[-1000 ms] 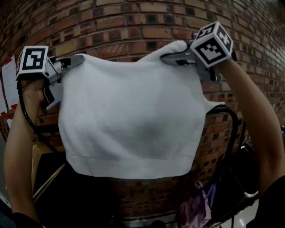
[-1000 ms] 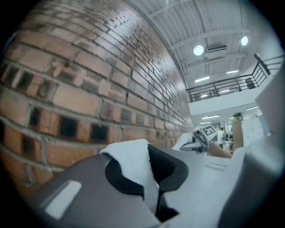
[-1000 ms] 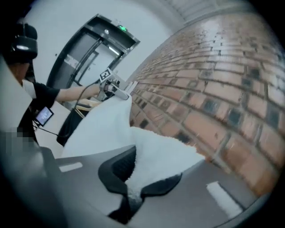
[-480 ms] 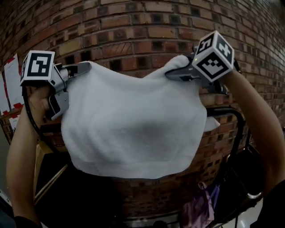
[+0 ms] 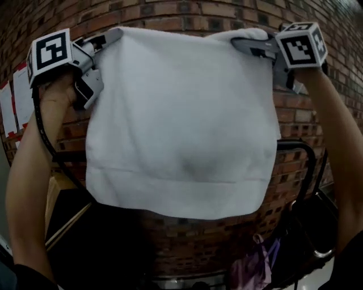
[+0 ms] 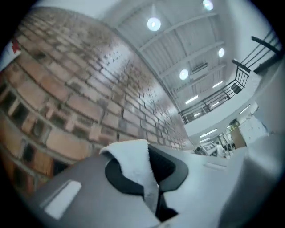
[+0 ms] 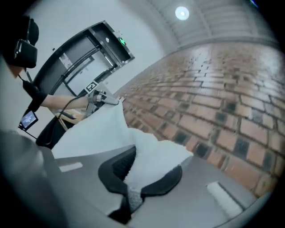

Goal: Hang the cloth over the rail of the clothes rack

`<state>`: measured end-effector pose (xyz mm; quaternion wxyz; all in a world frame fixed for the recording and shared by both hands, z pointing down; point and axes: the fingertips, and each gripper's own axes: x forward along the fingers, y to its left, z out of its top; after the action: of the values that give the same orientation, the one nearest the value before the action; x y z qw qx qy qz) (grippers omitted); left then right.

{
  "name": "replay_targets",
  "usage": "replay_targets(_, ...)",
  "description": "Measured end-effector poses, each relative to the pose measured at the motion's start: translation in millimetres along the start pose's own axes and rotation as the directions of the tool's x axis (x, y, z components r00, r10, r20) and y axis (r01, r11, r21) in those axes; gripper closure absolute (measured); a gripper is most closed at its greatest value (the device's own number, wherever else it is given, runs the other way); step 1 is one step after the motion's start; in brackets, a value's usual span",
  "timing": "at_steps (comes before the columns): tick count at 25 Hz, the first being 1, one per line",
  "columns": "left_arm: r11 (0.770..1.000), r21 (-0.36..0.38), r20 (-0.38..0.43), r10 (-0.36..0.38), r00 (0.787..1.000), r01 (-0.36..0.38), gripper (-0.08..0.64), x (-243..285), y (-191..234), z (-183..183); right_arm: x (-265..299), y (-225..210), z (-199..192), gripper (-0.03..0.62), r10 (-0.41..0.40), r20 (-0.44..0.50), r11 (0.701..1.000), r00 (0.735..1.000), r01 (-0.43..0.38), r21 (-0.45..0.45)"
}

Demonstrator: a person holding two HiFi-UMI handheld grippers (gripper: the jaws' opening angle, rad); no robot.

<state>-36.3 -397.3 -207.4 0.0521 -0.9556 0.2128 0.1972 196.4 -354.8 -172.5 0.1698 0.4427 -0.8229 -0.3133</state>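
Filling the background, a brick wall, its whole middle blocked from sight by the white cloth. Cloth held high across the centre of the head view, spread flat like a sheet in front of the bricks, long axis roughly horizontal from upper left to upper right, top edge near level, hemmed lower edge hanging free toward the bottom of the frame. Of the clothes rack, only a black bent rail showing at middle right, running in behind the cloth's right edge, the rest cut off or lost in the dark lower part of the frame; contact between rail and cloth impossible to judge. At upper left, the left gripper, fingers closed on the cloth's top left corner, a tuft of white fabric pinched between the dark pads in the left gripper view. At upper right, the right gripper, fingers likewise clamped on the top right corner. Low at right, a purple item, too dim to identify. At far left, pale sheets of paper on the bricks, partly cut off by the frame edge.
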Motion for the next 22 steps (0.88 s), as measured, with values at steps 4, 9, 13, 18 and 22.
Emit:
replay_targets(4,0.992,0.094,0.192,0.059,0.980,-0.078,0.531,-4,-6,71,-10,-18,61,0.578,-0.062,0.129,0.995,0.990,0.071,-0.069)
replay_targets(9,0.993,0.090,0.000,0.071,0.998,-0.070,0.531,1,-4,34,0,1,16,0.578,0.007,-0.008,1.000,1.000,-0.007,0.003)
replay_targets(13,0.999,0.010,-0.255,0.053,0.966,-0.052,0.531,-6,3,-60,15,48,-72,0.578,0.155,-0.191,0.988,0.969,-0.147,0.052)
replay_targets(18,0.993,-0.121,-0.436,-0.057,0.898,0.004,0.531,-28,-11,-129,11,105,-126,0.578,0.323,-0.318,0.946,0.891,-0.301,0.119)
replay_targets(22,0.993,-0.102,-0.521,-0.101,0.847,0.055,0.531,-55,-36,-145,-15,131,-130,0.578,0.400,-0.325,0.917,0.857,-0.372,0.145)
